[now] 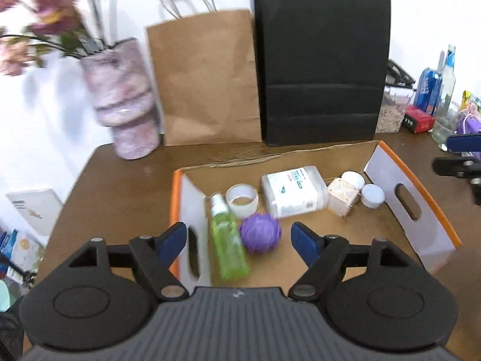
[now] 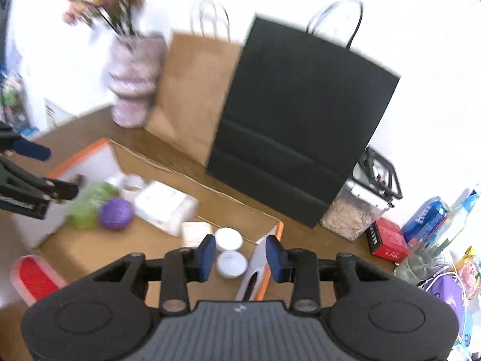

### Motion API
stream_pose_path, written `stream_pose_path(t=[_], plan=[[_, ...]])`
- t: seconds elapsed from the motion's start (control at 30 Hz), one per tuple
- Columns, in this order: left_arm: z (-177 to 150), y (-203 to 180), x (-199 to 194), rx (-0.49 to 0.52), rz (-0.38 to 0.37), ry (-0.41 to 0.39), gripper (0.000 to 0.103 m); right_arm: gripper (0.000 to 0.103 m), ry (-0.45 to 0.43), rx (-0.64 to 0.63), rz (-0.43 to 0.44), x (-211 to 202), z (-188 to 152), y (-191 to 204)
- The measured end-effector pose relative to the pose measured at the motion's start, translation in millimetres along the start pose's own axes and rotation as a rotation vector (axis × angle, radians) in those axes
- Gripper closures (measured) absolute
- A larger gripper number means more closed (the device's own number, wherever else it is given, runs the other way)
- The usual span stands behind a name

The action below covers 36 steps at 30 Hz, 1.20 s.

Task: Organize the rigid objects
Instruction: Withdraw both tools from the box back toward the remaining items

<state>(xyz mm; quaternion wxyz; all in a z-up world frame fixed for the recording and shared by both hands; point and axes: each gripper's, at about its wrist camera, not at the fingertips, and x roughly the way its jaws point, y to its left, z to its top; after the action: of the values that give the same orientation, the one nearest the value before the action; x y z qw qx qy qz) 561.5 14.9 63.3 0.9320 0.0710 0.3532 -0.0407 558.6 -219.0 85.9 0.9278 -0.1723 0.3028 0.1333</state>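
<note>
1. Our left gripper [image 1: 237, 240] stands wide open above the near left part of the cardboard tray [image 1: 421, 210]; its blue pads grip nothing, and the green spray bottle [image 1: 228, 240] and purple ball [image 1: 261, 232] show in the gap, lying on the tray floor below.
2. Our right gripper [image 2: 241, 255] is partly open. The tray's right end wall [image 2: 261, 267] rises between its pads, but we cannot tell whether either pad touches it; nothing is clamped.
3. The tray sits on the brown table [image 1: 120, 186], at 12 o'clock from the left gripper.
4. Inside it, from 9 o'clock toward 3 o'clock: the spray bottle lying flat, the ball just beside it, a roll of clear tape [image 1: 242, 200], a clear plastic box with a white label [image 1: 293, 194], a small pale cube [image 1: 342, 195], and two white round jars [image 1: 372, 195] near the right wall.
5. Behind the tray, at 12 o'clock, a brown paper bag [image 1: 204, 78] and a black paper bag [image 1: 321, 66] stand upright, side by side.
6. At 10 o'clock a pink vase [image 1: 126, 102] holds blurred flowers.
</note>
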Motion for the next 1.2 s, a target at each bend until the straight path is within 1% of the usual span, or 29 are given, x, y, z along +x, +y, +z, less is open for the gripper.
stream_pose_path(t=[0.1, 0.2, 0.27, 0.3, 0.33, 0.4, 0.53, 0.63, 0.67, 0.7, 0.73, 0.77, 0.8, 0.9, 0.93, 1.07, 1.13, 1.2], plan=[[-18.9, -0.2, -40.3, -0.013, -0.008, -0.055, 0.024, 0.067, -0.014, 0.004, -0.017, -33.0, -15.1, 10.7], [-35.8, -5.2, -82.1, -0.006, 0.009, -0.078, 0.024, 0.066, -0.067, 0.042, 0.003, -67.6, -32.4, 20.8], [-49.7, -8.4, -114.4, 0.005, 0.013, -0.135, 0.023, 0.063, -0.119, 0.059, 0.004, -91.5, -46.4, 28.8], [-60.1, -10.9, -132.8, 0.009, 0.021, -0.178, 0.02, 0.061, -0.148, 0.069, 0.0, -105.6, -55.8, 33.9], [-71.3, -13.0, -148.2, 0.013, 0.028, -0.215, 0.019, 0.061, -0.176, 0.081, -0.002, -118.7, -65.7, 39.4], [-102.0, -16.5, -180.3, 0.015, 0.047, -0.288, 0.019, 0.06, -0.257, 0.112, 0.001, -149.9, -92.8, 53.0], [-168.3, -26.1, -225.4, 0.011, 0.085, -0.405, 0.018, 0.06, -0.37, 0.159, -0.014, -198.7, -147.1, 81.4], [-212.2, -33.7, -253.5, -0.007, 0.118, -0.468, 0.018, 0.059, -0.414, 0.215, -0.01, -229.8, -185.7, 100.2], [-226.4, -36.1, -264.7, -0.018, 0.115, -0.49, 0.017, 0.058, -0.422, 0.225, -0.012, -237.6, -196.5, 105.5], [-238.3, -37.6, -275.9, -0.02, 0.111, -0.506, 0.017, 0.051, -0.429, 0.232, -0.022, -245.7, -208.9, 112.3], [-250.3, -40.0, -286.6, -0.021, 0.113, -0.527, 0.017, 0.048, -0.434, 0.23, -0.039, -253.5, -221.4, 119.7], [-261.7, -42.7, -296.2, -0.021, 0.113, -0.549, 0.014, 0.044, -0.437, 0.232, -0.061, -259.9, -232.6, 126.5], [-274.3, -45.7, -306.2, -0.014, 0.111, -0.566, 0.012, 0.044, -0.432, 0.231, -0.079, -267.0, -244.9, 134.4], [-303.5, -53.1, -326.7, 0.004, 0.104, -0.584, 0.012, 0.043, -0.429, 0.243, -0.09, -288.5, -276.9, 152.4], [-313.5, -55.2, -332.8, -0.005, 0.102, -0.582, 0.012, 0.043, -0.431, 0.249, -0.086, -294.4, -285.3, 155.9], [-349.1, -59.6, -349.3, -0.07, 0.043, -0.547, 0.012, 0.041, -0.423, 0.274, -0.09, -319.7, -319.3, 173.2], [-362.5, -64.5, -354.5, -0.08, 0.057, -0.534, 0.012, 0.041, -0.43, 0.299, -0.092, -332.2, -333.3, 181.1], [-373.3, -69.0, -358.5, -0.058, 0.05, -0.536, 0.012, 0.04, -0.443, 0.302, -0.085, -342.6, -346.3, 187.5]])
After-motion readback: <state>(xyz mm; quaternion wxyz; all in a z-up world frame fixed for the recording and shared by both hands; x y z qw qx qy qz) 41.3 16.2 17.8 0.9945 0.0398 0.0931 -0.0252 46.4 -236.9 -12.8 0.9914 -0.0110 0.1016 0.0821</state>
